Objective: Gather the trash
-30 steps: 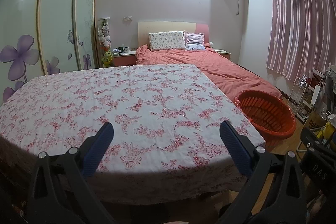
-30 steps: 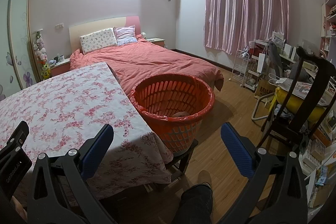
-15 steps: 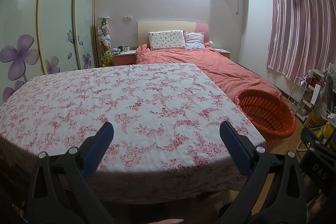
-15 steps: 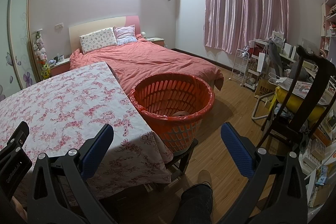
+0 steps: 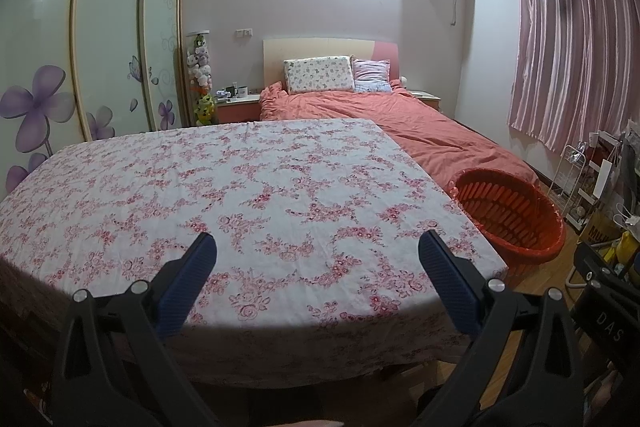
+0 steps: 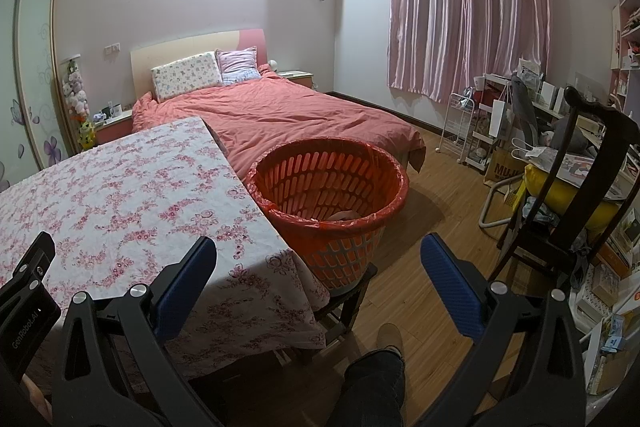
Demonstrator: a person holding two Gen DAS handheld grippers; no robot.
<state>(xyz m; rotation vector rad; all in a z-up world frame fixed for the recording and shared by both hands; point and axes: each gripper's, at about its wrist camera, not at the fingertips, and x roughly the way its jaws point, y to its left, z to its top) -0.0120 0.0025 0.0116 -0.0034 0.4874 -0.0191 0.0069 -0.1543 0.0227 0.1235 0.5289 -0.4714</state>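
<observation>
Orange slotted plastic basket (image 6: 328, 203) with red liner bag over its rim; upright on a dark stool, centre of right wrist frame, right-centre in left wrist frame (image 5: 508, 211); touching the floral-cloth table edge; a pale scrap of trash (image 6: 346, 215) lies low inside, details unclear.

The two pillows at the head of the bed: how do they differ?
The left pillow is white with a small scattered print; the right pillow is pale purple-pink with a frilled edge. The left pillow is wider and lies long and low against the headboard; the right pillow is squarer and stands more upright. The left pillow's end overlaps the right pillow's lower corner. Both rest on the bed above the salmon cover.
</observation>
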